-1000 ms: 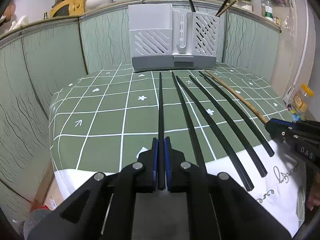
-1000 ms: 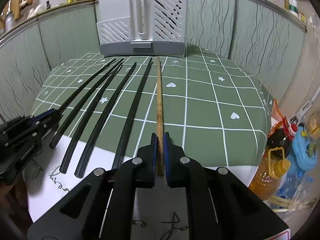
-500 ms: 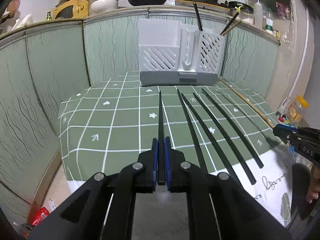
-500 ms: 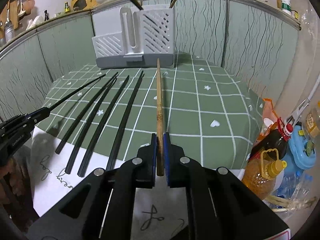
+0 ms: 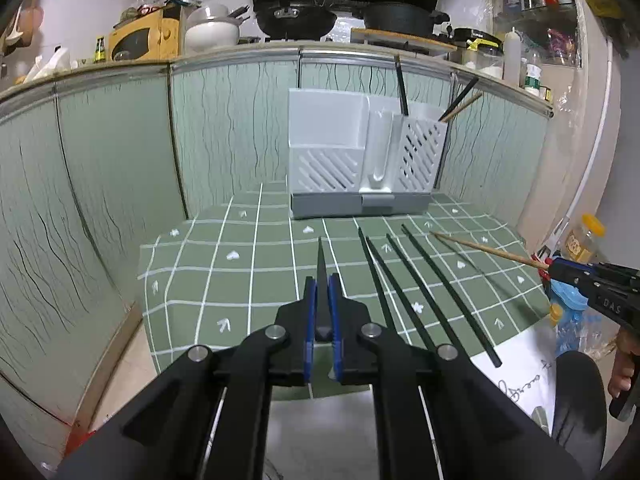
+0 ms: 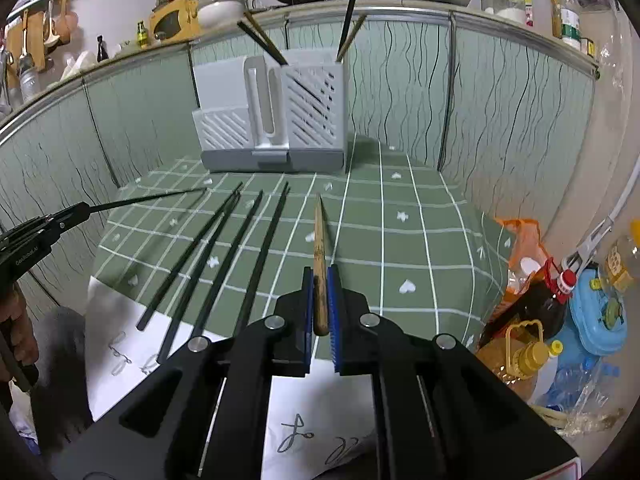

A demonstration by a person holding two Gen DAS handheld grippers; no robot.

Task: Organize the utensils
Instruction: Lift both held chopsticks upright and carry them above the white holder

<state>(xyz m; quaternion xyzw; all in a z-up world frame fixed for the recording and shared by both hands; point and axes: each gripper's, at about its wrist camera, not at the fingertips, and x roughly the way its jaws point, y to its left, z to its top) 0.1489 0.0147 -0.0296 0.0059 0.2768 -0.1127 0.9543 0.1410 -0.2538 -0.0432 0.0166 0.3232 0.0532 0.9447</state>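
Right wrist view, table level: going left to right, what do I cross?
Left gripper holding a black chopstick → four black chopsticks lying on the tablecloth → wooden chopstick in the right gripper → oil bottles → blue container.

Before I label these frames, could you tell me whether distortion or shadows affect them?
Left wrist view: strong fisheye bends the cabinet panels; black chopstick sharp. Right wrist view: same curvature, dark corners; wooden chopstick casts a soft shadow on the tablecloth.

Dim indoor light, fisheye-warped edges
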